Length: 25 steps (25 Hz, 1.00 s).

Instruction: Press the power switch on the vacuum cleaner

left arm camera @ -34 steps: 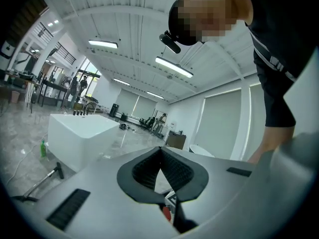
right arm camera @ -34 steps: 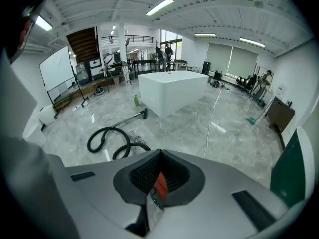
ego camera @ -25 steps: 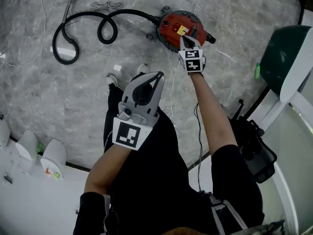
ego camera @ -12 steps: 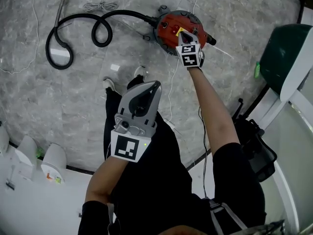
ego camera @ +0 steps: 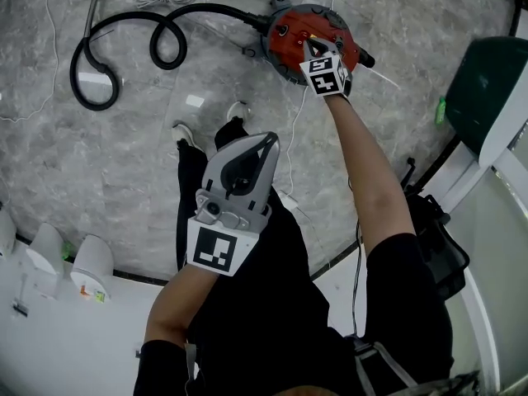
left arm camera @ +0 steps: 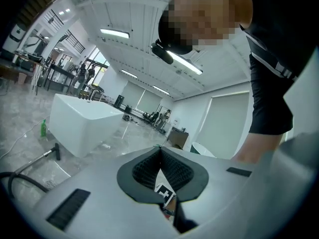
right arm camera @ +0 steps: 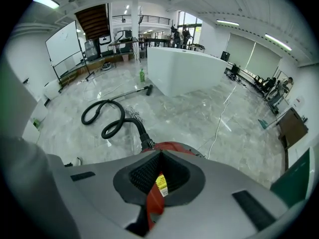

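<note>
The red vacuum cleaner (ego camera: 289, 38) sits on the grey marble floor at the top of the head view, its black hose (ego camera: 157, 44) looping off to the left. My right gripper (ego camera: 311, 46) is shut with nothing between its jaws, and its tip lies over the vacuum's top. In the right gripper view (right arm camera: 159, 152) the red body and a yellow label (right arm camera: 161, 183) show through the gap behind the closed jaws. The switch itself is hidden. My left gripper (ego camera: 269, 141) is shut and empty, held up near my body, away from the vacuum; its closed tips (left arm camera: 159, 146) point across the room.
A thin white cable (ego camera: 290, 151) runs over the floor from the vacuum towards my feet. A green-and-white machine (ego camera: 487, 97) stands at the right. White rounded objects (ego camera: 91, 266) sit at the lower left. A large white counter (right arm camera: 182, 68) and a green bottle (right arm camera: 142, 75) lie beyond the hose (right arm camera: 107, 116).
My right gripper has moved forward from the vacuum's near edge onto its top. The left gripper has stayed shut near my body.
</note>
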Available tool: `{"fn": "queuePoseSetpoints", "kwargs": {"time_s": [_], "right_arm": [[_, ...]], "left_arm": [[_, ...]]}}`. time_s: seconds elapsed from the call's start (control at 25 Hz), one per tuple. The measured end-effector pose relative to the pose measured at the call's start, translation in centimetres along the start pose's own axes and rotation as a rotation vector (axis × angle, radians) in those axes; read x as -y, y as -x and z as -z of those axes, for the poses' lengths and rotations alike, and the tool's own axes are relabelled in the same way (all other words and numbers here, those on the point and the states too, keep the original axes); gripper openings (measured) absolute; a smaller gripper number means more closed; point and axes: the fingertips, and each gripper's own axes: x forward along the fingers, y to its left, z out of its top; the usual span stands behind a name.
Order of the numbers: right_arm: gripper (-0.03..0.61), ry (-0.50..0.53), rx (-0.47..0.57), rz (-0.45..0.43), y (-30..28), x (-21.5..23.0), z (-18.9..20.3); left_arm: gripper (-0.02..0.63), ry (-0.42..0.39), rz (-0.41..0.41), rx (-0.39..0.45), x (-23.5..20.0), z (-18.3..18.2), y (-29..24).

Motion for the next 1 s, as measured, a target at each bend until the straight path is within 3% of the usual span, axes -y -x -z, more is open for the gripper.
{"fn": "queuePoseSetpoints", "kwargs": {"time_s": [0.12,0.36,0.76,1.0], "right_arm": [[0.018,-0.001,-0.038,0.002,-1.3,-0.1,0.5],[0.018,0.032,-0.085,0.017,-3.1,0.1,1.6],[0.018,-0.018,-0.116,0.031,-4.9,1.2,2.3],[0.018,-0.044,-0.136,0.026,-5.7,1.4,2.4]], "left_arm": [[0.014,0.026,-0.023,0.016,-1.3,-0.1,0.3],[0.014,0.006,-0.053,0.032,-2.3,-0.2,0.8],[0.014,0.011,-0.043,0.018,-2.7,1.2,1.6],[0.014,0.024,-0.076,0.022,-3.2,1.7,1.7]]}}
